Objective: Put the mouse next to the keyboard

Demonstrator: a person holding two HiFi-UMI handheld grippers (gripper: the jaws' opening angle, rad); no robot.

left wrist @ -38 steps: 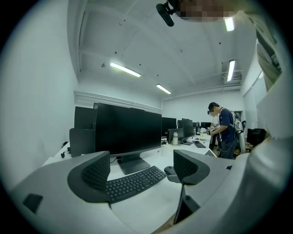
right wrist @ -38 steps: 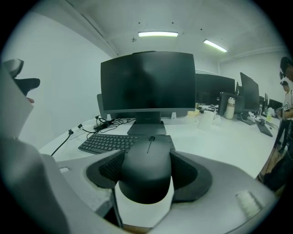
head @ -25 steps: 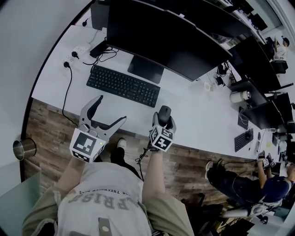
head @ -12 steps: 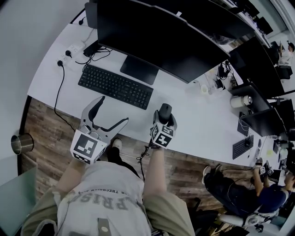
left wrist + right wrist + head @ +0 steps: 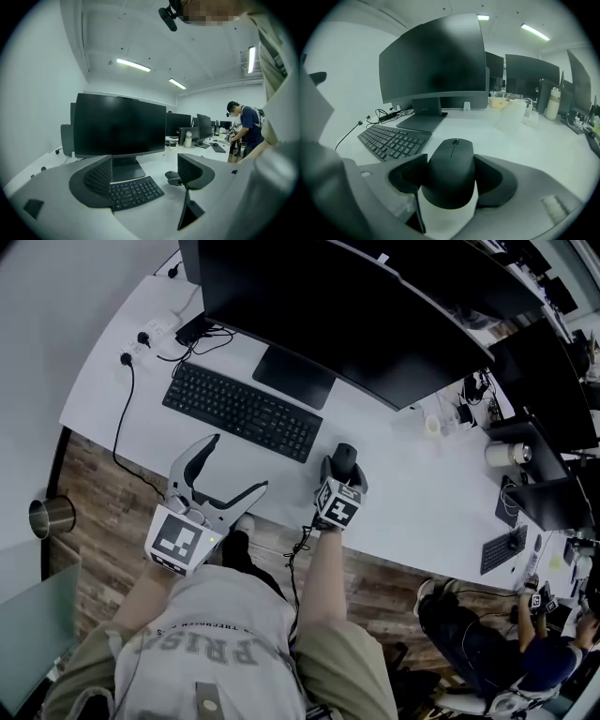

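- Your right gripper (image 5: pixel 343 474) pinches the mouse (image 5: pixel 452 168) by its two flanks, just off the keyboard's (image 5: pixel 241 410) right end and a little nearer to you.
- From the head view, the marker cube (image 5: pixel 338 505) covers the rear of the mouse; only its nose pokes out.
- Whether the mouse rests on the desk (image 5: pixel 412 484) or hangs above it, you cannot tell; its underside is hidden.
- A white patch shows under the mouse's tail in the right gripper view; what it is stays unclear.
- The mouse is black and matte, a smooth low dome with a thin scroll wheel set in a centre slit.
- The keyboard is black, flat and full-width, with low square keys.
- Your left gripper (image 5: pixel 236 463) hangs in front of the keyboard at the desk's near edge, jaws spread wide, gripping nothing; their inner pads are ribbed.
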